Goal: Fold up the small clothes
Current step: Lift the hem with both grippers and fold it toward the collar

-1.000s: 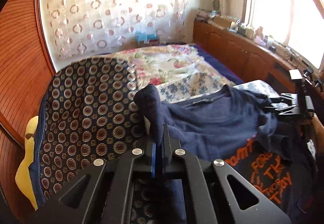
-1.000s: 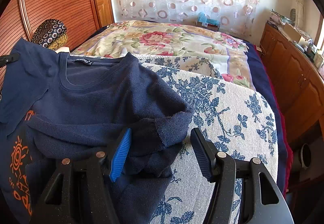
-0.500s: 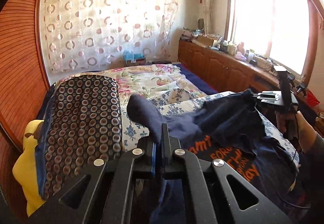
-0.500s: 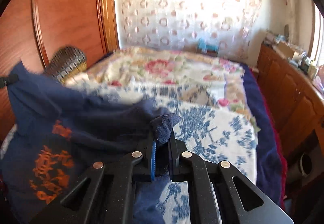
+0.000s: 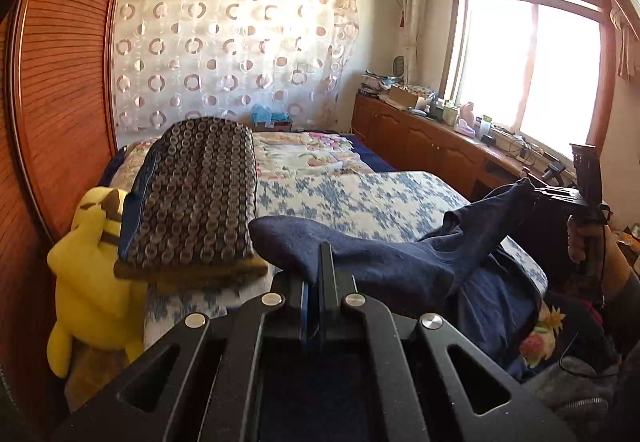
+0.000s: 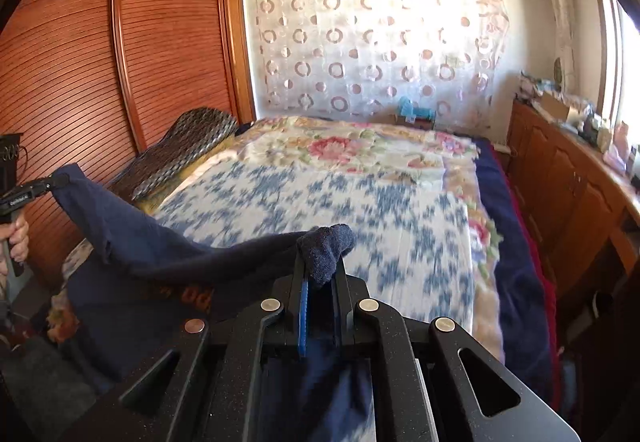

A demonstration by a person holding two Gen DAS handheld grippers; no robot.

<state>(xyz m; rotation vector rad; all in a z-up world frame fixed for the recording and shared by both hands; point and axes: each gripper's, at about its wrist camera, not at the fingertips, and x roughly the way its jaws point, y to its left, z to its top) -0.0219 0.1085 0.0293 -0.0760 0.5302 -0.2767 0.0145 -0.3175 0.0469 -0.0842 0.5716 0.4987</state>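
Navy cotton is what both views are full of. From the left wrist view, the left gripper has its jaws pinched tight on one corner of the dark blue t-shirt, a fold of fabric poking up between them. The shirt stretches across to the right gripper, held in a hand off the near right corner of the bed. So it's lifted clear and hanging between the two, above the bed's near edge, probably to shake it flat before laying it down. Patterned pillow and a yellow plush toy sit along the left edge, out of the way.

Right wrist view: the right gripper is clamped narrow on a bunched sleeve end, having just closed onto it, cloth packed between the jaws. The t-shirt sags toward the left gripper near the wardrobe. Orange print shows on the hanging part. Blue floral sheet below is bare, looks like the landing spot for the fold.
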